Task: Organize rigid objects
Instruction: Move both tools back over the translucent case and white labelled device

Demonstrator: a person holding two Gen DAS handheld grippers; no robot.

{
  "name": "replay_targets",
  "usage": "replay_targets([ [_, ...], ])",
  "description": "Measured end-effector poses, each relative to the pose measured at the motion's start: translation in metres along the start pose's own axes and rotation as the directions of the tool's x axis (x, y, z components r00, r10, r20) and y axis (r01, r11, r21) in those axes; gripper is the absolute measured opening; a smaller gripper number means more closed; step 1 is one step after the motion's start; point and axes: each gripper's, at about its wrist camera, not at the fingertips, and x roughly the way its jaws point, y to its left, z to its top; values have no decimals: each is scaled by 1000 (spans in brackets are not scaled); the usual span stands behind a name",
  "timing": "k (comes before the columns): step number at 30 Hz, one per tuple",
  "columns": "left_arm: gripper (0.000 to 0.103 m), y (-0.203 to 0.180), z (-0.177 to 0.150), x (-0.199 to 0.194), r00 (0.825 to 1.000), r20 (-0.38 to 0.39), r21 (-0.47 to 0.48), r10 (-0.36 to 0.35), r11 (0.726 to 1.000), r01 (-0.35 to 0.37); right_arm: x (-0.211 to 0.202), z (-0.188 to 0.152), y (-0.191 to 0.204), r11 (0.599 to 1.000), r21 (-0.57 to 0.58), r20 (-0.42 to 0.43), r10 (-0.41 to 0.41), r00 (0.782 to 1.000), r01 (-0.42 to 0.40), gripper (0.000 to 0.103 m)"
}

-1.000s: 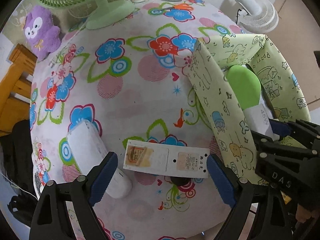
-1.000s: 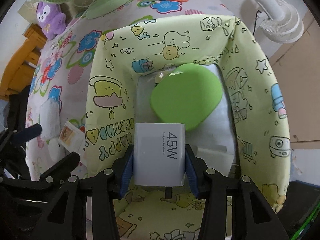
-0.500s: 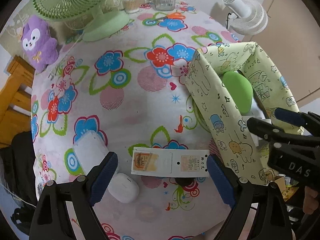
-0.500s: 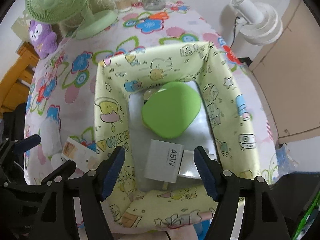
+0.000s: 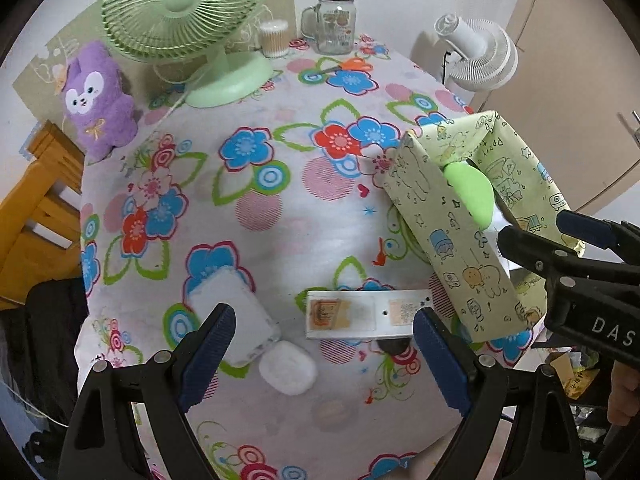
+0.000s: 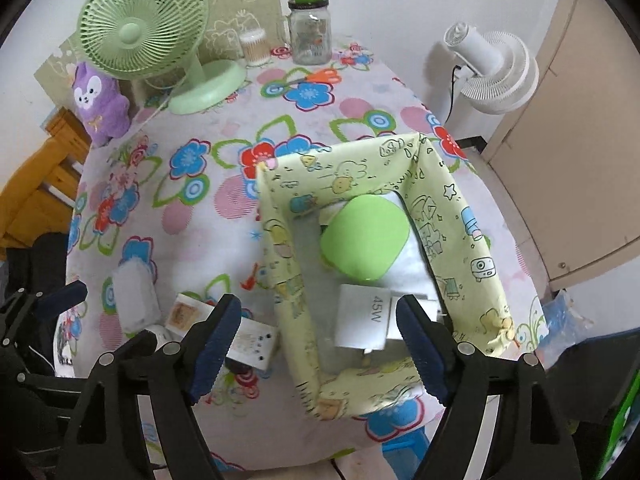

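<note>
A yellow-green fabric bin [image 6: 460,240] stands on the flowered table; in the left wrist view the bin [image 5: 452,240] is at the right. Inside lie a green rounded case [image 6: 366,240] and a white 45W charger box [image 6: 362,316]. My right gripper [image 6: 318,342] hovers above the bin, its jaws opening, well clear of the box below. My left gripper [image 5: 324,354] is open above a long white box [image 5: 366,314], a white pack [image 5: 236,316] and a small white oval case [image 5: 288,366], touching none of them.
At the table's far end stand a green fan [image 5: 180,12], a purple plush [image 5: 100,100], a glass jar [image 5: 334,20] and a cotton swab tub [image 5: 274,38]. A white fan [image 6: 496,68] stands off the table to the right. A wooden chair [image 5: 28,220] is at the left.
My right gripper let go of the 45W box, which now lies in the bin, and it rose with its jaws spreading. My left gripper also lifted away from the table.
</note>
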Motion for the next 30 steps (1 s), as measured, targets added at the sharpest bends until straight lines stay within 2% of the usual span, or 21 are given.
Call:
replay_targets([
  [13,92,36,-21,-21,999,46,-1,-5,1000,5,-21,-18,42,1000,-16,49,3,999,-2,87],
  [23,92,54,-29,-22,999,49,14,-2,1000,1,-23,-30,66,1000,-15,42,9,999,-8,87],
  [30,93,67,-33,-10,1000,23,4,2,1000,-2,-14,-32,81,1000,-28,20,10,1000,-10,88],
])
